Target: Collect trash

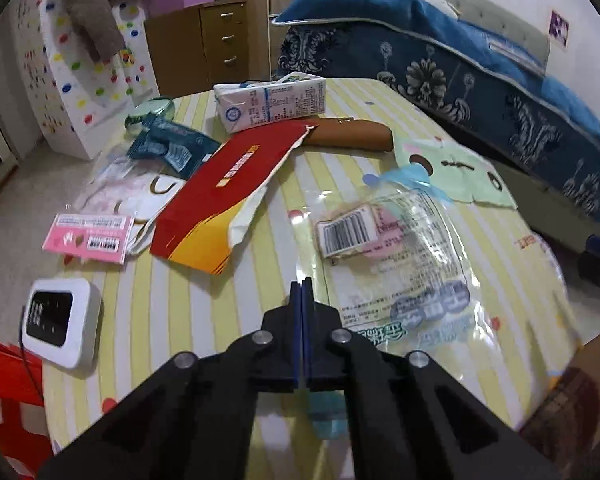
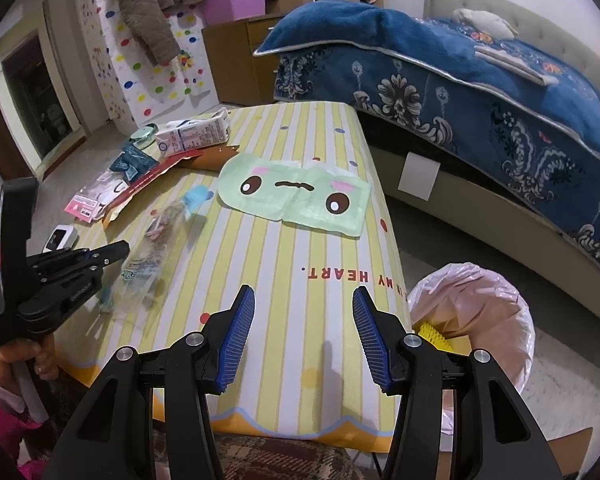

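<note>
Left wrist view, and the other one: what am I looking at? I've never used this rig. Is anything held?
There is no robot. A person holds a two-finger claw in each hand, each with a camera looking along its fingers. The left wrist view shows the left claw shut at the edge of a clear plastic bag; I cannot tell whether it pinches the bag. The right wrist view shows the right claw open and empty over the striped table. A red carton and a milk carton also lie there. A pink-lined bin stands alongside.
</note>
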A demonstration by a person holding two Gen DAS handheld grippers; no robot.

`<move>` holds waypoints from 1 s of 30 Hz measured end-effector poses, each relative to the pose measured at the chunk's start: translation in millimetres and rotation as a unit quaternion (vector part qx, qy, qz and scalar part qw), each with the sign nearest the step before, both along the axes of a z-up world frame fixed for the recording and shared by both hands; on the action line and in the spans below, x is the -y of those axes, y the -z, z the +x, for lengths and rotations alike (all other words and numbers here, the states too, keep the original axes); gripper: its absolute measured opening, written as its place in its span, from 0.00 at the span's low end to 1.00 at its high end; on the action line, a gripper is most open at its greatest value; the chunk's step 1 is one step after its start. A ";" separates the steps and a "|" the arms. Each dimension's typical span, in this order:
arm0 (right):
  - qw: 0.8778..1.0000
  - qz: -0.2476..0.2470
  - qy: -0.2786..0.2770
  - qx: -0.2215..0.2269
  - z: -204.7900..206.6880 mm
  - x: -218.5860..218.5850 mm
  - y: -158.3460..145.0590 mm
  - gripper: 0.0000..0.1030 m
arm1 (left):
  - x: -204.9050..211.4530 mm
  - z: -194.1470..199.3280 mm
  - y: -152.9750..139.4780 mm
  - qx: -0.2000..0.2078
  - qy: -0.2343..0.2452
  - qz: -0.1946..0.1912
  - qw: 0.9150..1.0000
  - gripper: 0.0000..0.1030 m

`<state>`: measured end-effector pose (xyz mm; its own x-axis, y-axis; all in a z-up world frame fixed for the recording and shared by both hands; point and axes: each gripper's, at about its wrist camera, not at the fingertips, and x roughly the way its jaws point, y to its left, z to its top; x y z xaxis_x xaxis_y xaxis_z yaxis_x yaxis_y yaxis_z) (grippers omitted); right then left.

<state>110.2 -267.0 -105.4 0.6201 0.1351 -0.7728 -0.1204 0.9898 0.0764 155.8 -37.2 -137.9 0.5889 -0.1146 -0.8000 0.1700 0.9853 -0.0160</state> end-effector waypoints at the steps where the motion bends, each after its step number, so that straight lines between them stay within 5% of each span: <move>1: 1.000 0.000 0.000 0.001 -0.1 -0.6 -1.2 0.51 | -2.0 -2.4 -2.2 0.006 0.001 -0.005 1.000 0.00; 9: 1.000 -0.007 -0.005 0.003 5.0 -6.2 -3.2 0.51 | -14.0 -17.7 -27.4 0.028 0.002 -0.036 0.999 0.00; 14: 1.000 -0.001 -0.021 -0.014 16.1 -13.0 5.1 0.51 | -23.7 -19.3 -19.9 0.019 -0.019 -0.027 0.999 0.35; 16: 0.999 -0.001 -0.042 -0.021 19.0 -27.3 8.8 0.44 | -28.0 -19.4 -16.2 0.013 -0.022 -0.027 0.999 0.35; 18: 0.997 -0.007 -0.064 -0.030 22.3 -44.9 14.7 0.23 | -34.3 -19.6 -13.5 0.005 -0.025 -0.037 0.999 0.35; 25: 0.989 -0.005 -0.139 -0.053 13.7 -100.1 31.2 0.18 | -43.2 -25.5 -4.0 -0.014 -0.020 -0.057 0.998 0.35; 30: 0.989 -0.020 -0.125 -0.070 14.4 -101.6 40.5 0.05 | -38.3 -27.1 -3.6 -0.018 -0.006 -0.072 0.997 0.35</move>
